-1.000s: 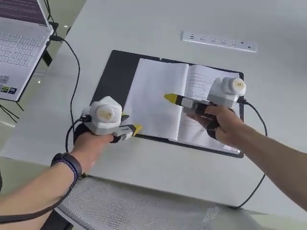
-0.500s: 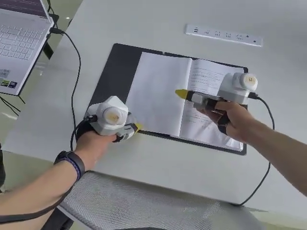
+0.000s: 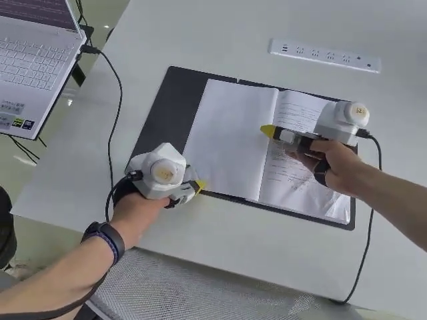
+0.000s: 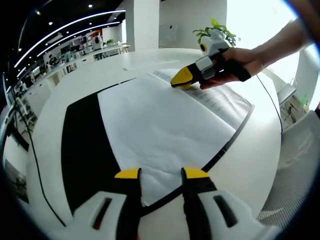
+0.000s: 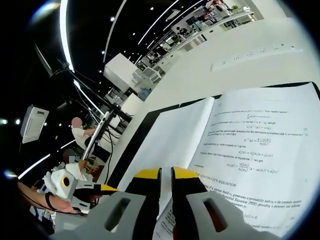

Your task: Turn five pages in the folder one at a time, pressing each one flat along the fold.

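Note:
An open folder lies on the white table, its black inside cover (image 3: 160, 113) on the left. A blank white page (image 3: 230, 137) lies flat beside a printed page (image 3: 300, 170). My right gripper (image 3: 267, 131) is shut, its yellow tips low over the fold near its far half; its own view has the blank page (image 5: 175, 135) left and the printed page (image 5: 260, 135) right of its tips (image 5: 165, 175). My left gripper (image 3: 197, 187) is open with nothing between its fingers, at the folder's front edge by the blank page's near corner (image 4: 160, 175). The right gripper (image 4: 180, 79) also shows across the page.
A laptop (image 3: 33, 60) sits at the table's left end with a black cable (image 3: 117, 87) running past the folder. A white power strip (image 3: 325, 55) lies behind the folder. A mesh chair (image 3: 200, 287) is below the near table edge.
The head view has shifted. My right gripper's tips have drawn from over the blank page rightward to the fold. The left gripper stays at the folder's front edge.

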